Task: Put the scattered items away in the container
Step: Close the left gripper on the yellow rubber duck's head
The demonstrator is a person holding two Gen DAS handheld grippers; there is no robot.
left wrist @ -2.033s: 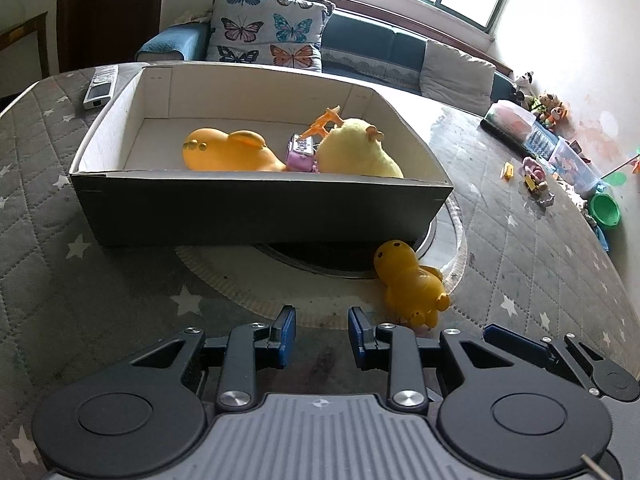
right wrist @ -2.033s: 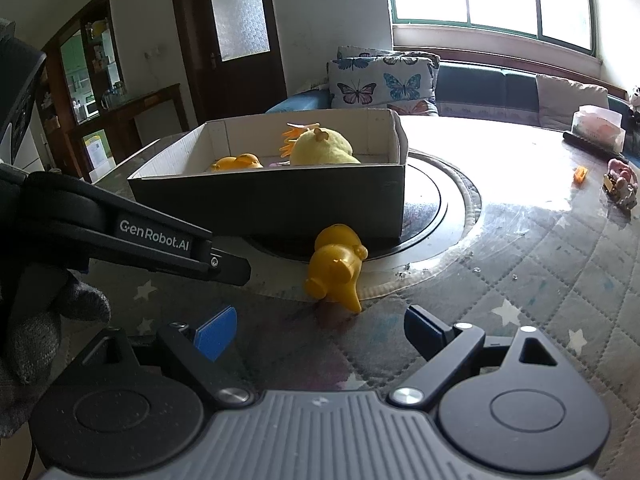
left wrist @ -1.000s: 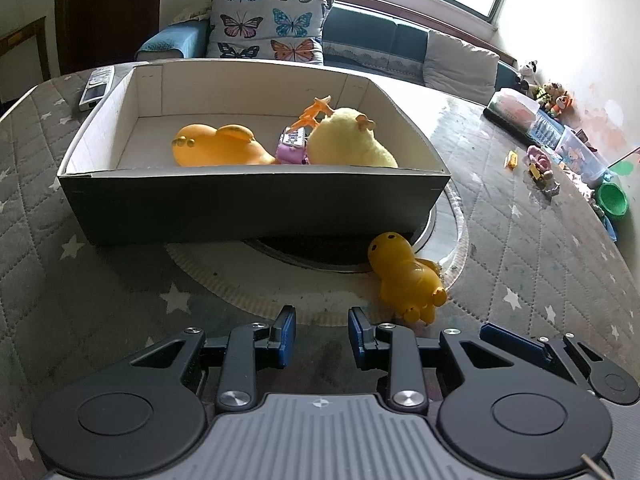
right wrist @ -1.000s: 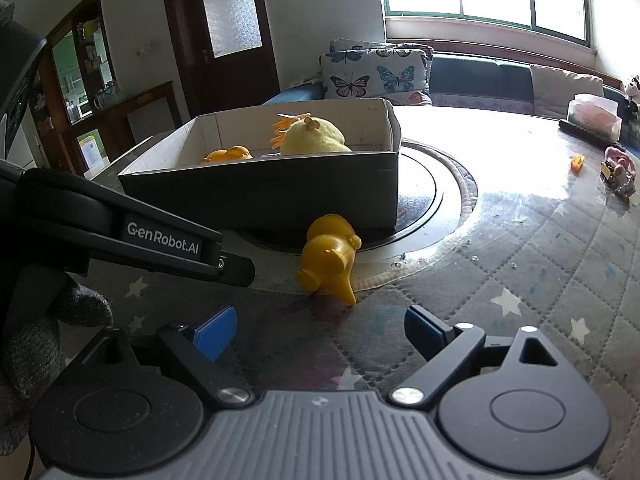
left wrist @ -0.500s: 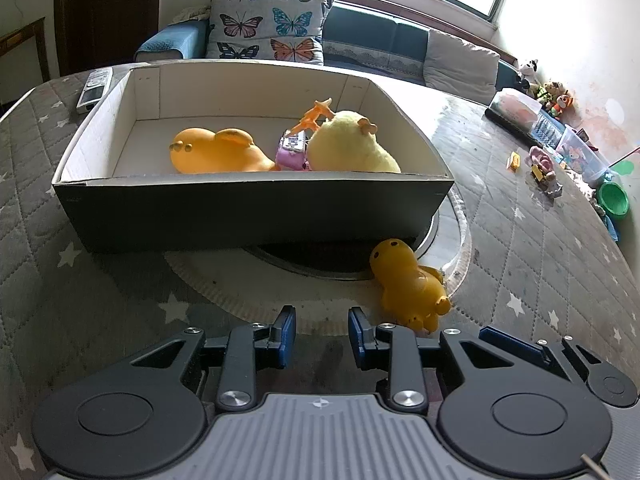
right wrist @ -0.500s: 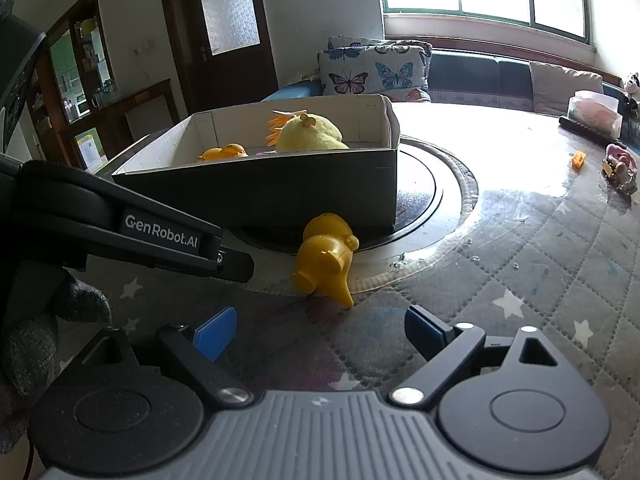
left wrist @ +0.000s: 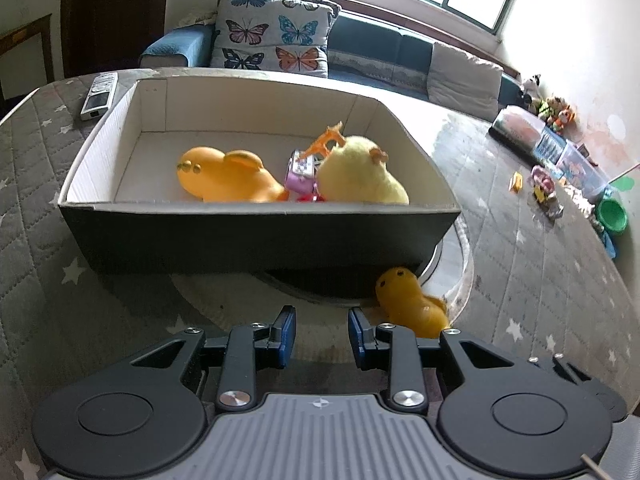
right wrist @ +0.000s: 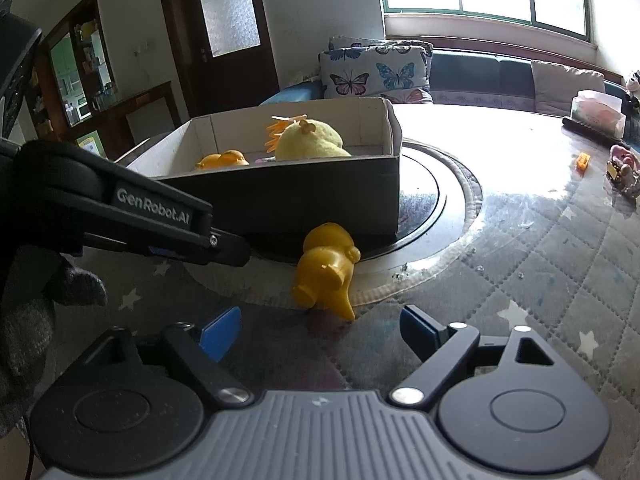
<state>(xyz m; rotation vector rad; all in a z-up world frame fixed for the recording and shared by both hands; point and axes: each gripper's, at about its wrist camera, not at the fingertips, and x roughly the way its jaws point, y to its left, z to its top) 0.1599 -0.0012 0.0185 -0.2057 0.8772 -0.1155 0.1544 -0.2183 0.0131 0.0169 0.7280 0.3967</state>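
Box [left wrist: 256,236] nearer; yellow toy [left wrist: 408,300] now blurred, half-hidden.

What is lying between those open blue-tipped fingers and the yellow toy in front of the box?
Nothing: in the right wrist view only bare quilted table cover separates the right gripper from the yellow toy.

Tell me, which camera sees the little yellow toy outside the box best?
The right wrist view: the yellow toy lies whole and sharp ahead of the open right gripper. The left wrist view shows it blurred, partly behind a finger.
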